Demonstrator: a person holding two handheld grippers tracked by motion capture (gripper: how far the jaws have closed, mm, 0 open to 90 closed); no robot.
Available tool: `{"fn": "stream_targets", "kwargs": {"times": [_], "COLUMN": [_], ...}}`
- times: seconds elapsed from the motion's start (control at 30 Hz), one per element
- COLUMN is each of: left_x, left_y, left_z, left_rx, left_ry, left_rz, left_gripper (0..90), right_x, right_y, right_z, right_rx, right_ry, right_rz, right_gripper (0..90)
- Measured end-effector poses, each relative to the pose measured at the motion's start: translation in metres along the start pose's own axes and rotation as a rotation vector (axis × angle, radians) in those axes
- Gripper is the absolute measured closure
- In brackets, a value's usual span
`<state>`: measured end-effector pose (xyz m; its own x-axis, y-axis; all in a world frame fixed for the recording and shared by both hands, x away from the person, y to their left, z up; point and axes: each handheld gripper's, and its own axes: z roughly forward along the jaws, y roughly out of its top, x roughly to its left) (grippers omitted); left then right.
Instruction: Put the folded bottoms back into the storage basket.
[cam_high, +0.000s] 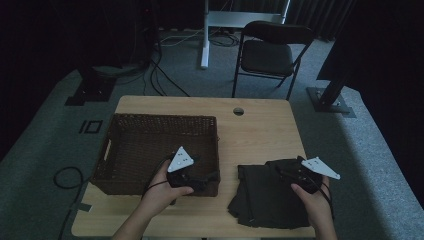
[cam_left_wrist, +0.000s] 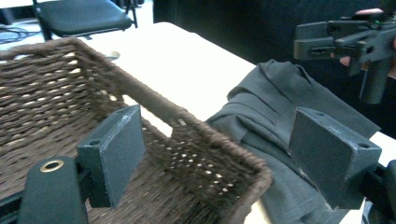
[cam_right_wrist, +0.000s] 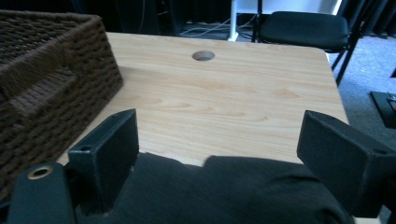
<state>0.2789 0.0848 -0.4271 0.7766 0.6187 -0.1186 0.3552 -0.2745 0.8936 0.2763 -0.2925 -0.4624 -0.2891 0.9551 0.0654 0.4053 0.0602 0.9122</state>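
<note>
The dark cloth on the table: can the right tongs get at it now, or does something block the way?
Probably yes. The right tongs stand open right above the dark cloth, which lies flat on the table beside the basket. Nothing lies on the cloth, and the left tongs are over the basket's corner.

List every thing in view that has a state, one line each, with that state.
Wicker basket: upright, empty.
Dark cloth: folded, lying on the table beside the basket.
Left gripper: open, nothing between its jaws, over the basket's near corner.
Right gripper: open, above the cloth.
Folding chair: unfolded, vacant.
</note>
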Motion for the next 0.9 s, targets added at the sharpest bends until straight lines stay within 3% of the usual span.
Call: {"fn": "stream_targets", "kwargs": {"times": [0.6, 0.9], "left_x": [-0.042, -0.069], "left_y": [0.006, 0.001], "left_z": [0.043, 0.071], "left_rx": [0.017, 0.044], "left_ry": [-0.119, -0.179], "left_rz": [0.027, 0.035], "left_gripper": [18.9, 18.9], "right_x": [-0.034, -0.042], "right_y": [-0.013, -0.017], "right_z": [-0.003, -0.002], "right_rx": [0.023, 0.031], "right_ry": [-0.037, -0.043], "right_rz": [0.025, 0.035], "right_gripper": [12.4, 12.4]}}
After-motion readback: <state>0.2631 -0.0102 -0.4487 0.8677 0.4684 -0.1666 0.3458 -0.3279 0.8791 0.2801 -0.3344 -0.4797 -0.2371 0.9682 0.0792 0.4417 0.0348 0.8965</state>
